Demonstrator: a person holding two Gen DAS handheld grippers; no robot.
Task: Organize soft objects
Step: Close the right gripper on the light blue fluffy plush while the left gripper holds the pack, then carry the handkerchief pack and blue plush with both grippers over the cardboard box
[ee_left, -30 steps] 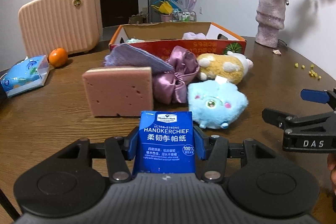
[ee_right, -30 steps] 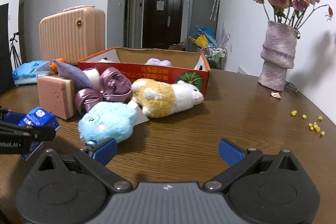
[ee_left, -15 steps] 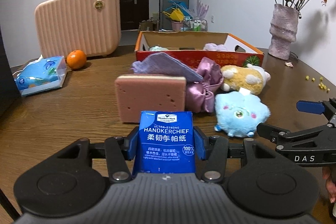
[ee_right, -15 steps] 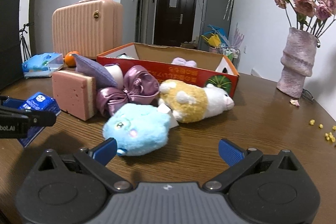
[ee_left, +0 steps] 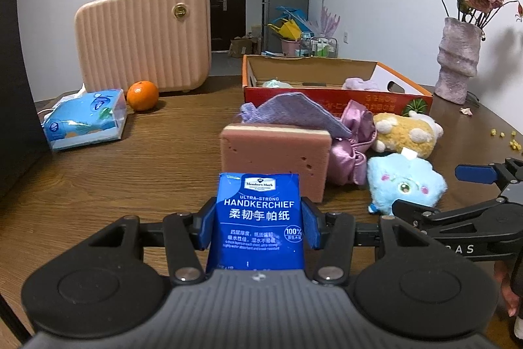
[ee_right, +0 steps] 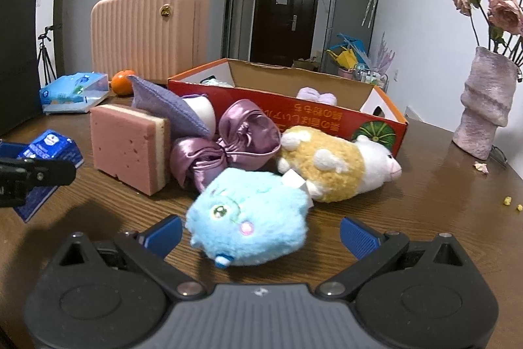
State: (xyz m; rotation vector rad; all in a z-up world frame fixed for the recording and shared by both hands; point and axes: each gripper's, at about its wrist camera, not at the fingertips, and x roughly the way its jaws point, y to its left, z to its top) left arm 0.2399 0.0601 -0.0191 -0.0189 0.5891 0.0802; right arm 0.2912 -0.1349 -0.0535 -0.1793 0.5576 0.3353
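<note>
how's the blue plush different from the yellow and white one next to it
The blue plush toy is one pale blue colour; the yellow and white plush toy is two-toned. The blue one is rounder, the yellow one longer, lying on its side. The blue one sits nearer the open right gripper. Both are fluffy and rest on the wooden table.

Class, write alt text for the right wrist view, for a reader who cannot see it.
An open right gripper reaches toward a blue plush toy lying between its fingers on a wooden table. Behind it lie a yellow and white plush toy, a purple satin pouch, a pink sponge and a red cardboard box.
</note>
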